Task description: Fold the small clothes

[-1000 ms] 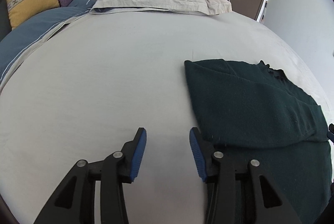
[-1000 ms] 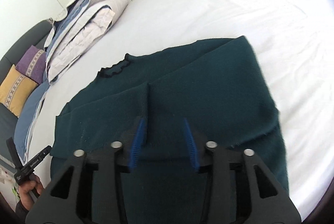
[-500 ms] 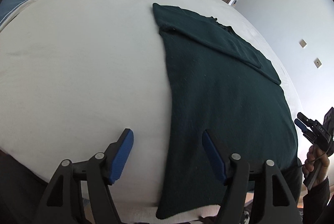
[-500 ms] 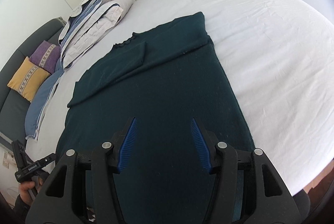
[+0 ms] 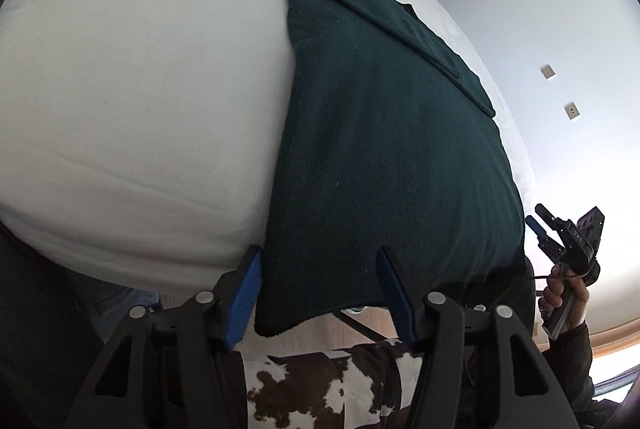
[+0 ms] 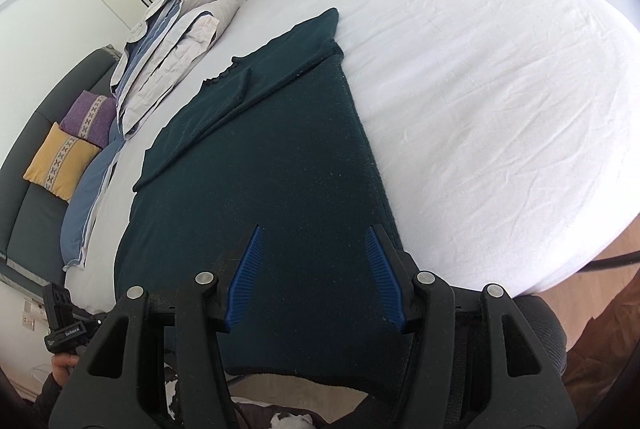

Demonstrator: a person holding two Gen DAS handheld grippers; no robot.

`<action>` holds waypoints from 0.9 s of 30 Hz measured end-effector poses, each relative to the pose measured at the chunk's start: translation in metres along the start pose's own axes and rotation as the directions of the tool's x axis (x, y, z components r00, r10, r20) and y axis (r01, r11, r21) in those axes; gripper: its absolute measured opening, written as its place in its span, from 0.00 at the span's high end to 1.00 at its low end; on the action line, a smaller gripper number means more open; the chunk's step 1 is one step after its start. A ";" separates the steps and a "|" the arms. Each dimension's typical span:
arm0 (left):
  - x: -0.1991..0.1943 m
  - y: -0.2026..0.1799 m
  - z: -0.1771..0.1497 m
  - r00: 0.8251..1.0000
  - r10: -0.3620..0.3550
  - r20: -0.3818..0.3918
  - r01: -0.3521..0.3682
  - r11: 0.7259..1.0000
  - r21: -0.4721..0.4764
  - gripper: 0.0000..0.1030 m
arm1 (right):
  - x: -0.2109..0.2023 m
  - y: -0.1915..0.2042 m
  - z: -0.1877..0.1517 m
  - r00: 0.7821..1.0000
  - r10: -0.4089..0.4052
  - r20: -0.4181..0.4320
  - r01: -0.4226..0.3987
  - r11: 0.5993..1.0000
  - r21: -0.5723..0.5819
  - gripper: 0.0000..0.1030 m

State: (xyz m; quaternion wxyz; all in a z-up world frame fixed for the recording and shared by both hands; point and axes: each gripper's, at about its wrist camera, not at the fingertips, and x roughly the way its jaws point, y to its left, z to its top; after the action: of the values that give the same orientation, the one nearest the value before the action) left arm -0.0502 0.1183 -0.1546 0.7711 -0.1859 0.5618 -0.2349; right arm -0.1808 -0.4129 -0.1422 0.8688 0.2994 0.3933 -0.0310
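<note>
A dark green knit sweater (image 5: 384, 133) lies flat on the white bed, sleeves folded across its chest, its hem hanging over the near edge. It also shows in the right wrist view (image 6: 272, 181). My left gripper (image 5: 320, 261) is open, its jaws on either side of the hem's left corner. My right gripper (image 6: 314, 241) is open, above the hem near the sweater's right edge. Neither holds the cloth. The right gripper also shows at the right of the left wrist view (image 5: 568, 233), and the left one at the lower left of the right wrist view (image 6: 64, 325).
The white bed (image 6: 480, 77) spreads to the right. Folded duvets (image 6: 176, 29) lie at the head. Yellow (image 6: 60, 165) and purple (image 6: 90, 117) cushions sit on a grey sofa at the left. A cow-pattern rug (image 5: 320, 389) lies below the bed edge.
Both grippers pulled back from the sweater's upper part to its hem at the near bed edge. Both opened wider.
</note>
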 end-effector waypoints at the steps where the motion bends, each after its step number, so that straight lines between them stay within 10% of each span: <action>1: 0.003 0.003 -0.002 1.000 -0.011 -0.015 0.011 1.000 -0.011 0.55 | -0.002 -0.003 -0.002 1.000 -0.002 -0.004 0.002 1.000 0.004 0.49; 11: 0.005 0.015 -0.005 0.998 -0.060 -0.009 0.059 0.996 -0.062 0.64 | -0.017 -0.020 -0.005 0.988 -0.097 -0.119 0.093 0.995 -0.040 0.49; 15: 0.005 0.018 -0.007 0.999 -0.040 -0.024 0.038 0.997 -0.066 0.89 | -0.018 -0.032 -0.011 0.974 -0.141 -0.175 0.136 0.990 -0.043 0.49; 19: 0.005 0.014 -0.009 1.000 -0.019 -0.024 0.018 0.999 -0.038 0.92 | -0.007 -0.028 -0.014 0.959 -0.139 -0.248 0.120 0.989 -0.088 0.49; 27: 0.002 0.009 -0.011 1.000 -0.004 -0.027 0.004 1.000 -0.006 0.93 | 0.021 -0.016 -0.019 0.907 -0.219 -0.359 0.158 0.969 -0.193 0.69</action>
State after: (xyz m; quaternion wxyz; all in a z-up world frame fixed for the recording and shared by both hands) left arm -0.0589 0.1246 -0.1645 0.7625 -0.1863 0.5724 -0.2372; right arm -0.1837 -0.4119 -0.1746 0.7909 0.1899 0.5812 -0.0252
